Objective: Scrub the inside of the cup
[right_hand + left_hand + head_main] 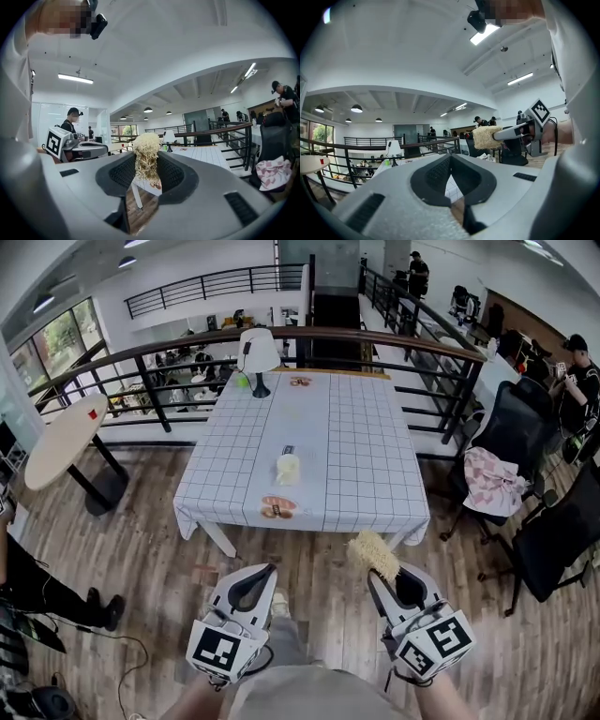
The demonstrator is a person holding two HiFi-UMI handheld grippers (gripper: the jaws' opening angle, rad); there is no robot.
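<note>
Closest to the person, the left gripper [269,570] hangs over the wooden floor with its jaws pressed together and nothing between them. Beside it, the right gripper [377,574] has its jaws clamped partway on the stem of a scrubber [373,554], whose pale, fibrous head sticks out past the fingertips toward the table. Both grippers are short of the near edge of the table [375,474], which is covered in a white checked cloth. The cup [288,468], pale cream, sits near the middle of the table, well apart from both grippers; whether it stands or lies on its side cannot be told. At the far edge stands a white lamp [258,352]. Behind the table runs a dark railing [375,337], and to the right a pink cloth [492,479] is draped over a black office chair [511,404].
</note>
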